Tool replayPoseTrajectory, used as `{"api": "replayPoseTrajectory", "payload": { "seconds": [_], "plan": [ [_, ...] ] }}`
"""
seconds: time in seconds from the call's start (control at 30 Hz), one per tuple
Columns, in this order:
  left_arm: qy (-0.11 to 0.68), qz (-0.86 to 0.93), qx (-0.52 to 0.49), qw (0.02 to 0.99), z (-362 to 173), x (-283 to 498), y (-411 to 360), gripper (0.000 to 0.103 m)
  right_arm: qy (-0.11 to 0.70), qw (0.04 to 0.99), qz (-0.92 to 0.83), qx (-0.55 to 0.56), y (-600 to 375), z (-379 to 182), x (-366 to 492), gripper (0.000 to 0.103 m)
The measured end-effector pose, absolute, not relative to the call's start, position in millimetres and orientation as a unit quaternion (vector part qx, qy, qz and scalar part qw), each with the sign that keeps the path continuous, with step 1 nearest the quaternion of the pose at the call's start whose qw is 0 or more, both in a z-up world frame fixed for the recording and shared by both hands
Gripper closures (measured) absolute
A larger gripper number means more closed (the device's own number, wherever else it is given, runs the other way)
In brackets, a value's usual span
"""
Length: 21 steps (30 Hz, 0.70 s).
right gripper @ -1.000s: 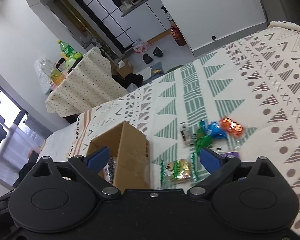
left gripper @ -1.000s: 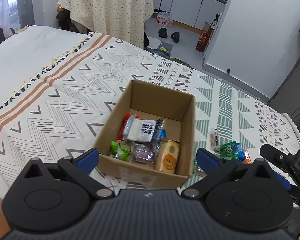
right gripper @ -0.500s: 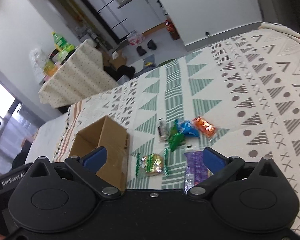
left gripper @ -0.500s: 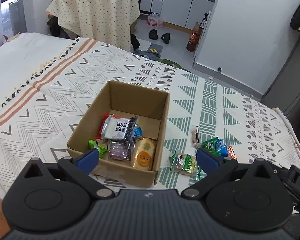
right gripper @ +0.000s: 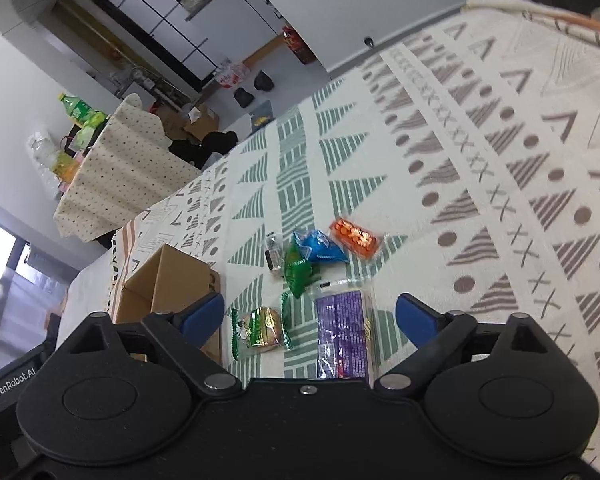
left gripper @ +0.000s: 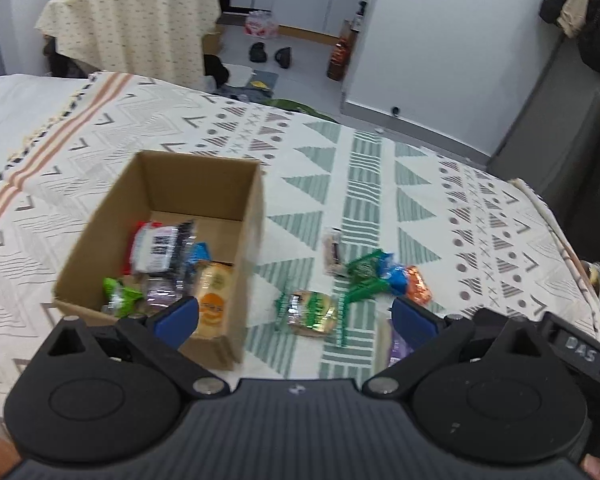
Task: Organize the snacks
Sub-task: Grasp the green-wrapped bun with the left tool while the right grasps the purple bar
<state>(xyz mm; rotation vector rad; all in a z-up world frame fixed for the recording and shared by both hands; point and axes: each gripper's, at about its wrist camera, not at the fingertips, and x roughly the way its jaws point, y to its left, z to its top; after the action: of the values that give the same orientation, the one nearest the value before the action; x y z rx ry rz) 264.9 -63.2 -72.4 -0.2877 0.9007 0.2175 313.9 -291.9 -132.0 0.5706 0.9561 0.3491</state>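
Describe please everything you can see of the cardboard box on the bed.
The cardboard box is plain brown, rectangular and open at the top, with no flaps showing. It stands upright on the patterned bedspread, to the left of the loose snacks. Several wrapped snacks already lie inside, crowded toward its near end; the far part of its floor is bare. Neither gripper touches it. In the right wrist view only its corner and one side wall show.

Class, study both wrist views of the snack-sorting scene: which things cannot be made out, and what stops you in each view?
- Cardboard box contents: right wrist view, hidden by its own wall.
- Purple packet: left wrist view, mostly behind the left gripper.
- Purple packet's near end: right wrist view, covered by the right gripper body.
- Wrapper print: both views, blurred or too small to read.
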Motion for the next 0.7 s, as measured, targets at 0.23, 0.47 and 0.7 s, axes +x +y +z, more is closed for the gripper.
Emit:
{"api": "replayPoseTrajectory", "payload": {
  "seconds": [0.23, 0.47, 0.7],
  "plan": [
    [0.445, 0.074, -0.141, 0.881, -89.7, 284.8, -73.1, 0.011, 0.486, 0.819, 0.155, 0.264, -286.0, -154.8, 323.2, 0.03],
    [0.471, 0.062, -0.15, 0.867, -113.9, 308.9, -76.8, 0.033, 0.509, 0.808, 0.138, 0.263, -280.3, -176.8, 330.2, 0.04],
    [0.495, 0.051, -0.142, 0.856, -140.3, 331.6, -83.9, 0.036, 0.53, 0.801, 0.137, 0.243, -269.3, -193.2, 337.9, 0.044]
  ]
}}
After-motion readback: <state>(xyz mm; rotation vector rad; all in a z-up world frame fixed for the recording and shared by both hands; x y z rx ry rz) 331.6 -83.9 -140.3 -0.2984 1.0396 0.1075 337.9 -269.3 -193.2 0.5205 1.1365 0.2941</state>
